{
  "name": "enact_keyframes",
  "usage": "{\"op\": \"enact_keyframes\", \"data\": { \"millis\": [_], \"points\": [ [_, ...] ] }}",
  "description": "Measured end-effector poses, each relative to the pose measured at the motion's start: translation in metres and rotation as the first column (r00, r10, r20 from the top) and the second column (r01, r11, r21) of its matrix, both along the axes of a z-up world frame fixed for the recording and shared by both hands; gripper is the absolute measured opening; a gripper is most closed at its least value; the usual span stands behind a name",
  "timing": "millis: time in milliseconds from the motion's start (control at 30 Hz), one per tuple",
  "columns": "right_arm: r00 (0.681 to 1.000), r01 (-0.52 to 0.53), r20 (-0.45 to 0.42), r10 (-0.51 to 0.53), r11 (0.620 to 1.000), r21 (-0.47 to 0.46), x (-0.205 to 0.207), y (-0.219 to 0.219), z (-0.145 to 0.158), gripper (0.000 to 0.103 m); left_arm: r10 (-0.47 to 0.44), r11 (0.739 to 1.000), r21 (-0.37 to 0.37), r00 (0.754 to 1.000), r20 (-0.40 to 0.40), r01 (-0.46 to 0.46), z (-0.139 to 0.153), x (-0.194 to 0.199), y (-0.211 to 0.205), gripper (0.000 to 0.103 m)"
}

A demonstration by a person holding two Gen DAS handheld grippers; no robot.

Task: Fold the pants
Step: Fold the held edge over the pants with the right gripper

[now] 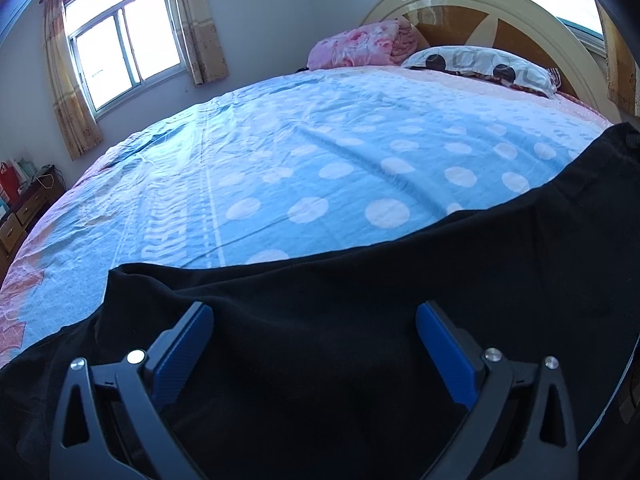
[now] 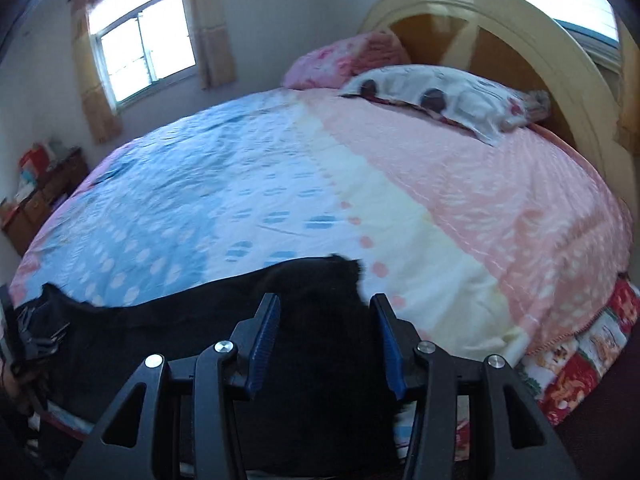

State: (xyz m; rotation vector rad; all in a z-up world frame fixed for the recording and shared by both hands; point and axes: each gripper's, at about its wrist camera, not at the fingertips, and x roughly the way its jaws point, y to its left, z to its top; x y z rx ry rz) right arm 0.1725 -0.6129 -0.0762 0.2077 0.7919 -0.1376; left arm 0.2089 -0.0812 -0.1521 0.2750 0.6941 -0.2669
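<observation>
Black pants [image 1: 360,280] lie spread along the near edge of the bed, over a blue sheet with white dots [image 1: 320,160]. My left gripper [image 1: 314,312] hovers just above the dark cloth with its blue pads [image 1: 184,352] far apart and nothing pinched. In the right wrist view one end of the pants [image 2: 160,320] reaches the pale stripe of the sheet [image 2: 440,240]. My right gripper [image 2: 325,302] stands half open over that end. Black cloth fills the gap under its jaws, and the pads [image 2: 264,340] do not visibly squeeze it.
A patterned pillow [image 1: 480,62] and a folded pink blanket [image 1: 360,46] sit by the curved headboard [image 1: 500,12]. A wooden dresser [image 1: 24,208] stands beyond the bed's left side, under a curtained window [image 1: 124,48]. The bed's right edge drops off [image 2: 580,352].
</observation>
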Motion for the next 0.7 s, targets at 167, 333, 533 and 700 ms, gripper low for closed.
{"op": "enact_keyframes", "data": {
  "millis": [167,333,533,700],
  "points": [
    [0.996,-0.086,0.012,0.085,0.987,0.133,0.000,-0.001,0.001,0.012,-0.002,1.000,-0.009,1.000,0.003,0.002,-0.001,0.000,0.001,0.103],
    [0.994,-0.084,0.080,0.079,0.995,0.056,-0.003,0.014,0.027,0.010,-0.002,1.000,-0.024,1.000,0.007,0.002,-0.002,-0.001,0.003,0.103],
    [0.999,-0.028,0.030,0.025,0.994,0.103,0.008,-0.009,-0.013,0.015,-0.006,0.999,-0.043,1.000,0.007,0.006,-0.003,-0.001,0.004,0.103],
    [0.990,0.111,0.064,-0.124,0.978,0.176,-0.029,-0.033,0.011,0.060,-0.009,0.999,-0.054,1.000,0.006,0.009,-0.003,0.000,0.005,0.103]
  ]
}}
